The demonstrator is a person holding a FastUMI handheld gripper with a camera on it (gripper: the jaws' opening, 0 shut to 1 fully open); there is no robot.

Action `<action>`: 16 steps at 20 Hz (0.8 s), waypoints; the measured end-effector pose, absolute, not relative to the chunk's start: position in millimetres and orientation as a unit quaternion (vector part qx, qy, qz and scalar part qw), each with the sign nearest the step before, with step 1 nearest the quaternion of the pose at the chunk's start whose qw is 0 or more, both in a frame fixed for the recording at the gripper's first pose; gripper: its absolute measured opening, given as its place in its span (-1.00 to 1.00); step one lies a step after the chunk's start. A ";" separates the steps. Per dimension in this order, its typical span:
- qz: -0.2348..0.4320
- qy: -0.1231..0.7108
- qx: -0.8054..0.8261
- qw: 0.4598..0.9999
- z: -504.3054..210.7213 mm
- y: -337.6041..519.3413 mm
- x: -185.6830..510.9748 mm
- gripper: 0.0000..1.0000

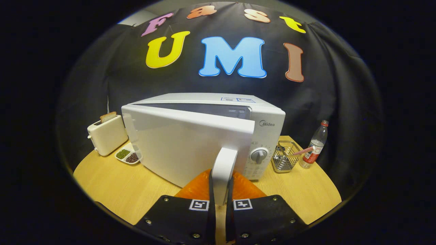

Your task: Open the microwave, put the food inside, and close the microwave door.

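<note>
A white microwave point(269, 126) stands on the round wooden table point(112, 183). Its door point(184, 149) is swung partly out toward me, hinged at the left. The door's white vertical handle point(224, 168) runs down between my fingers, and my gripper point(220, 197) is shut on it. The control panel with a grey knob point(259, 155) shows to the right of the door. The oven's inside is hidden behind the door. Food shows as a white dish point(128, 155) of green and dark beans beside the microwave's left side.
A cream toaster point(107, 135) with a slice of bread stands left of the microwave. A wire basket point(284, 156) and a plastic bottle point(315, 144) with a red cap stand right of it. Bare wood lies at the front left, between the dish and my fingers.
</note>
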State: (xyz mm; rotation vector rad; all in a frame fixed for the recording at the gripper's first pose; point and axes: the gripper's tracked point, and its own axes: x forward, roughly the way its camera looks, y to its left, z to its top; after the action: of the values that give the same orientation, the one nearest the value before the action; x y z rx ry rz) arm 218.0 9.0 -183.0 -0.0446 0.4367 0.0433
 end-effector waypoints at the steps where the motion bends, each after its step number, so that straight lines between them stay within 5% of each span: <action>1: 0.023 0.220 -0.021 0.975 -182.9 14.6 209.0 -0.76; 16: 0.084 0.230 -0.034 0.969 -178.6 118.7 96.4 -0.59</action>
State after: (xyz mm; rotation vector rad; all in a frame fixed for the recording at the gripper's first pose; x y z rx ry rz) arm 96.4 118.7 -178.6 -0.0687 0.4640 0.1702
